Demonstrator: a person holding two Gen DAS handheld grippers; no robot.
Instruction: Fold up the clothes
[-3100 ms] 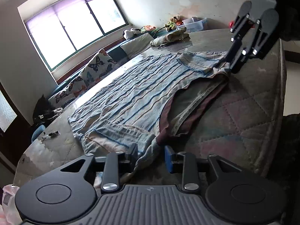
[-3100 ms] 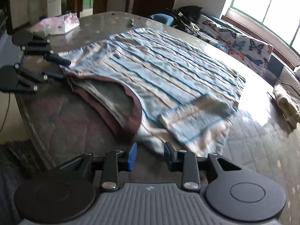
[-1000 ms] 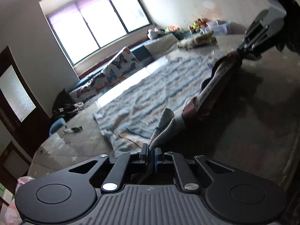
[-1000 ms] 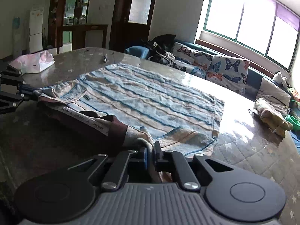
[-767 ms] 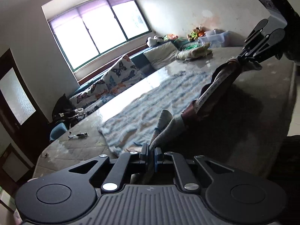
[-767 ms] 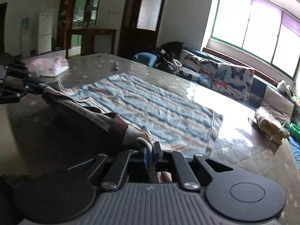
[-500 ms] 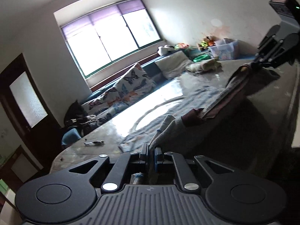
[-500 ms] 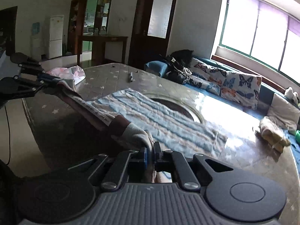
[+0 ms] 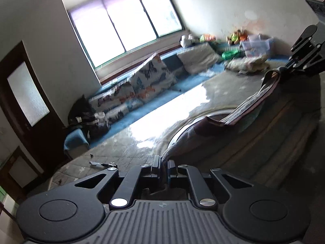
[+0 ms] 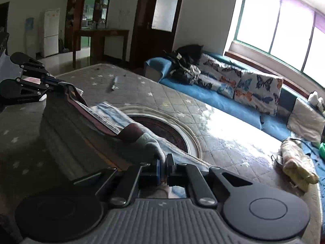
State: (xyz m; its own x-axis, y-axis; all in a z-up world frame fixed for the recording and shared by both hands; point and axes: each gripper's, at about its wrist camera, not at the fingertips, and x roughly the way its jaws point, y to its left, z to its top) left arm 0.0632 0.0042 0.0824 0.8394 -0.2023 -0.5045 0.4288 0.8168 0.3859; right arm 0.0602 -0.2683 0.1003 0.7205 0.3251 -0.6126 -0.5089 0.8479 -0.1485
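Shirt (image 10: 85,134): hung between both grippers, above the mattress (image 10: 178,105).
Pen (image 10: 114,83): lay on the mattress, beyond the shirt.
Sofa (image 10: 233,101): stood behind the mattress, under the window (image 10: 284,22).

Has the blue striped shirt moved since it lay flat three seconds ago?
Yes. The blue striped shirt has been lifted off the quilted mattress, uncovering its round emblem; both grippers hold its collar edge raised.

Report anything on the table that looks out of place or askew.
A marker-like object lies loose on the quilted table, away from the folding. A crumpled garment sits bunched near the far edge. The striped shirt hangs lifted between the left hand-held gripper and right hand-held gripper, which fits the task.
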